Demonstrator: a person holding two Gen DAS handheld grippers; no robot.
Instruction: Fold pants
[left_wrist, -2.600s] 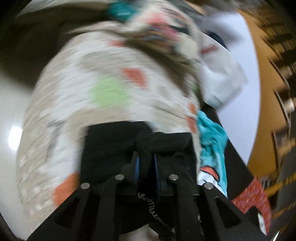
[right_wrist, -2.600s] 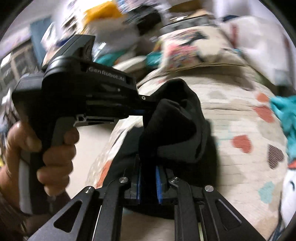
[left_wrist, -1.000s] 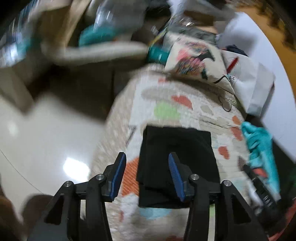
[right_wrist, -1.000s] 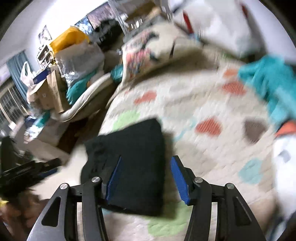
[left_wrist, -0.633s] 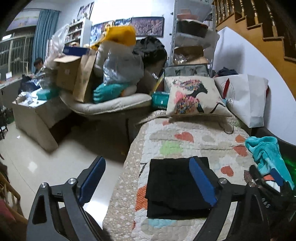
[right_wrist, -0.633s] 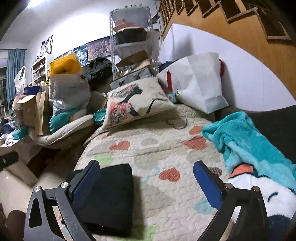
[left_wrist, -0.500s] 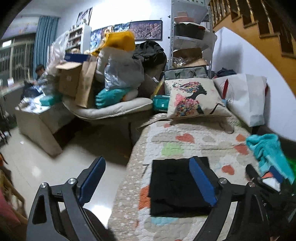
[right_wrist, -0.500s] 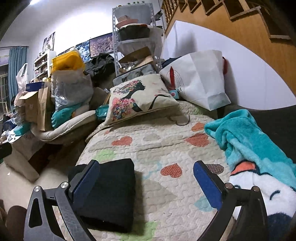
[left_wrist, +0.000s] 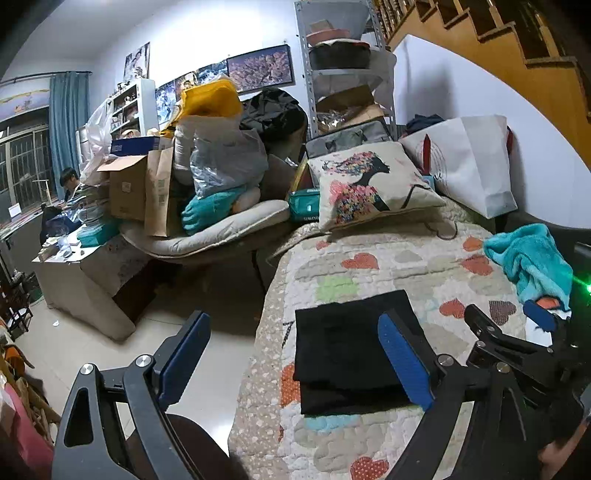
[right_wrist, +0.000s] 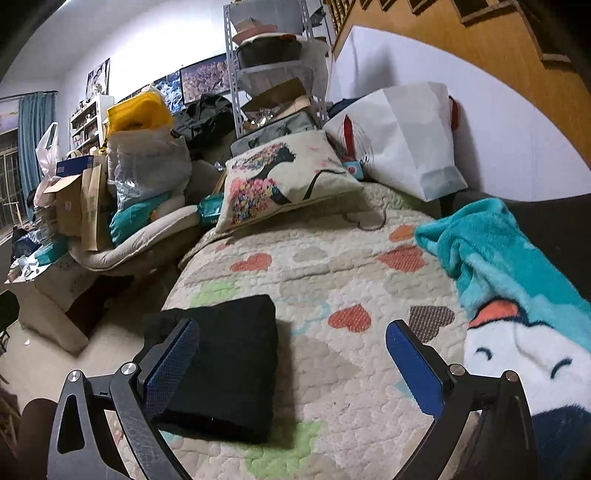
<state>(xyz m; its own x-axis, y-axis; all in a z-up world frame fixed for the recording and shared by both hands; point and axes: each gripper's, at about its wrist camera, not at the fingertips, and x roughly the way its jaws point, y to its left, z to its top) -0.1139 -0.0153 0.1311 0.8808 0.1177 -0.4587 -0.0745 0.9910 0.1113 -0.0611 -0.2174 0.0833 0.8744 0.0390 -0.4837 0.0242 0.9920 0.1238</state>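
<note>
Pants (left_wrist: 351, 345): black, folded into a flat rectangle, lying on the quilt near its left edge, beside the drop to the floor.
Quilt (right_wrist: 332, 266): cream, patterned with coloured hearts, spread under the pants.
Left gripper (left_wrist: 295, 358): above the pants, apart from them, jaws spread wide, holding nothing.
Right gripper (right_wrist: 291, 363): to the right of the pants, over bare quilt, jaws spread wide, holding nothing.
Blanket (right_wrist: 498, 251): teal, bunched on the quilt well right of the pants.
Pillow (left_wrist: 365, 184): printed, propped beyond the pants at the quilt's far end.
</note>
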